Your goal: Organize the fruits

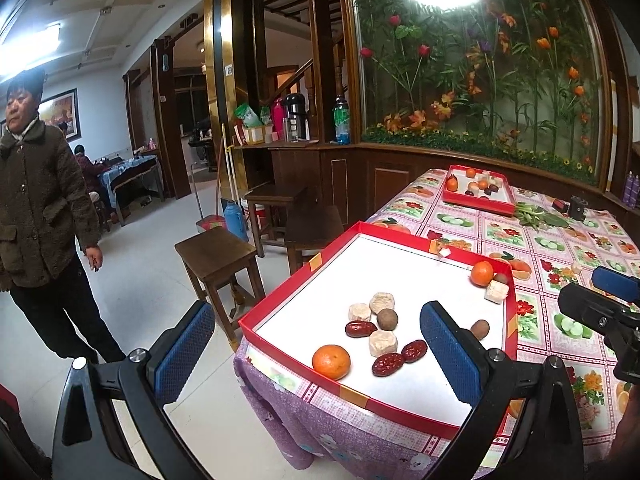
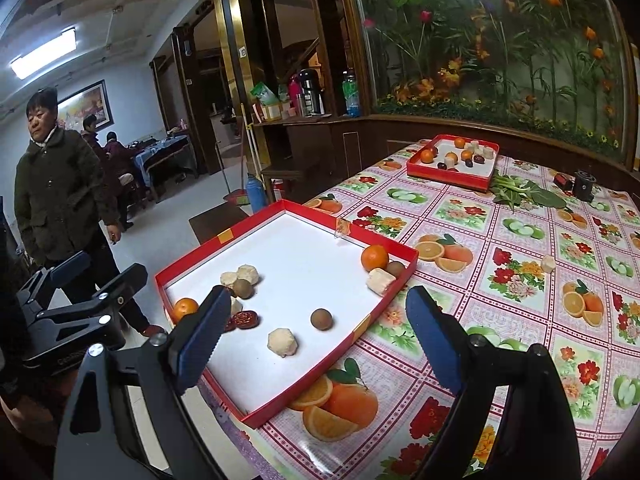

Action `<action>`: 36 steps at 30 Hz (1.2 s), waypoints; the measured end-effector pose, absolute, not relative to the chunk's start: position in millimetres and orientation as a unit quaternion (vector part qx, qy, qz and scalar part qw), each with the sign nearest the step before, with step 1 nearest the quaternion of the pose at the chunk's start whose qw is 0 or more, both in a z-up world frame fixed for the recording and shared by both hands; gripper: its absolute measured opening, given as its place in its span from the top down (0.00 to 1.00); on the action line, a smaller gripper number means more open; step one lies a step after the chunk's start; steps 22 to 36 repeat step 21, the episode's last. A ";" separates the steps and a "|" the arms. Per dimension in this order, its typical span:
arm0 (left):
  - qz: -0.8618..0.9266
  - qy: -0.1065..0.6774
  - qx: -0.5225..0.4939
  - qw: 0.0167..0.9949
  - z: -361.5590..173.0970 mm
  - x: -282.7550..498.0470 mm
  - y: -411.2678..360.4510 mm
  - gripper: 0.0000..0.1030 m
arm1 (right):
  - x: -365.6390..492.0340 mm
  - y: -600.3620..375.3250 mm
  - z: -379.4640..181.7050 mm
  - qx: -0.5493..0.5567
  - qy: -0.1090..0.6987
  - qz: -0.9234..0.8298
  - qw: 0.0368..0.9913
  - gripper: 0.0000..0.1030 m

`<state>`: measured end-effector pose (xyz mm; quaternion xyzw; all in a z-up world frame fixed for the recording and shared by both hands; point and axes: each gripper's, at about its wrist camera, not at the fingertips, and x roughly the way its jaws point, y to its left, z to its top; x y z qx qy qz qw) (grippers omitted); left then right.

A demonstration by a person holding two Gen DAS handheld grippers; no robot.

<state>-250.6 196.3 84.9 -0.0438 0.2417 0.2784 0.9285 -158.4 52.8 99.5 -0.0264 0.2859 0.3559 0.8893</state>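
A red-rimmed white tray (image 1: 280, 292) (image 2: 280, 210) lies at the table's near corner. It holds two oranges (image 1: 331, 361) (image 2: 375, 257), red dates (image 1: 388, 364), brown round fruits (image 2: 321, 319) and several pale cakes (image 2: 282, 342). My left gripper (image 1: 316, 356) is open and empty, just short of the tray's near side. My right gripper (image 2: 316, 336) is open and empty, above the tray's near right corner. Each gripper shows in the other's view, the right (image 1: 608, 300) and the left (image 2: 80, 296).
A second red tray (image 1: 478, 190) (image 2: 454, 162) with fruit stands at the far end of the flowered table (image 2: 520, 280). Green leaves (image 2: 520, 194), a black item (image 2: 584, 186) and a loose pale piece (image 2: 548, 264) lie on the cloth. Wooden stools (image 1: 220, 260) and a standing person (image 1: 44, 208) are at the left.
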 end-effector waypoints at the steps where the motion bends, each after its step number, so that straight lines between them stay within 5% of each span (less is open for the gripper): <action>1: 0.278 0.243 -0.045 0.928 84.4 -250.2 196.5 0.01 | -158.5 53.8 99.3 -0.028 0.286 0.356 0.889 0.13; 36: 0.286 0.233 -0.053 0.928 84.4 -244.5 194.5 0.01 | -157.0 59.9 94.5 -0.026 0.294 0.356 0.886 0.13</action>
